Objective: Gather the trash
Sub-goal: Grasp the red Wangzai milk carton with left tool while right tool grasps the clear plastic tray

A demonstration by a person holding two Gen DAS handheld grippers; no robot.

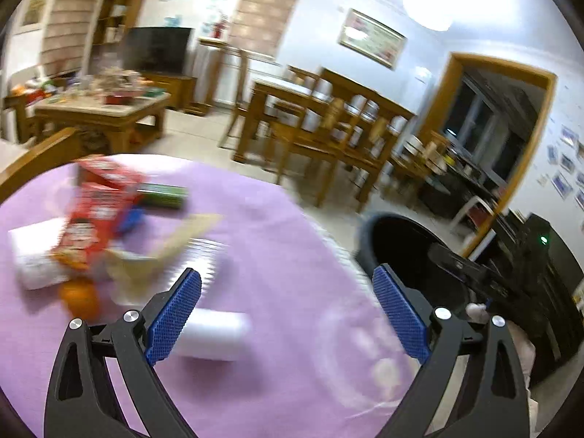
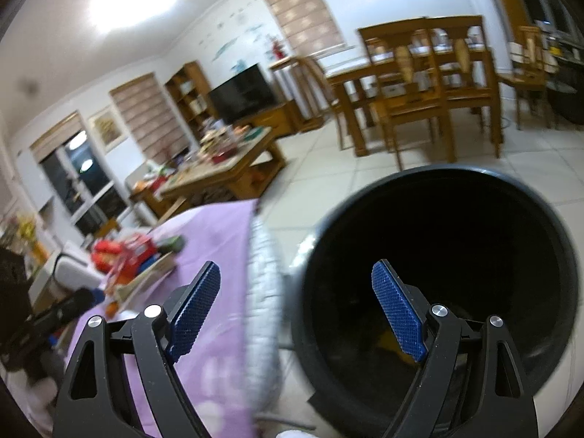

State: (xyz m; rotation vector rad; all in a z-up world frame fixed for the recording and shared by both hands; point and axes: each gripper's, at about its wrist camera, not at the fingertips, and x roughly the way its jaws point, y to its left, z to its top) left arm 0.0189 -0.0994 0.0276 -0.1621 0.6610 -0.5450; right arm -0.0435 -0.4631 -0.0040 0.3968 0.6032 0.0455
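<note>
the purple cloth (image 1: 255, 226) covers the table and fills the lower left of the left wrist view, with its grey edge running just beside the black bin (image 2: 438, 255). in the right wrist view the bin's dark round mouth takes up most of the lower right, standing on the pale tiled floor beside the table; something yellowish shows dimly near its bottom, too dark to name.

the right gripper (image 2: 297, 308) hangs over the gap between table edge and bin, its jaws spread wide and holding nothing: one blue pad is seen against the cloth, the other against the open mouth of the bin. the left gripper (image 1: 288, 314) is over the table with its jaws just as wide apart, nothing between them but bare cloth. one of its blue pads overlaps a white roll (image 1: 215, 335) lying on its side on the cloth; whether pad and roll touch i cannot tell.

the trash left to pick up sits in a blurred pile at the far left of the table: a red snack packet (image 1: 95, 215) on top, a white wad (image 1: 33, 255) under its left side, a pale paper sheet (image 1: 175, 241) sticking out towards the middle, a dark green packet (image 1: 164, 195) behind the red one, and a small orange fruit (image 1: 78, 294) at the near edge of the pile, just beside the left gripper's outer arm.
</note>
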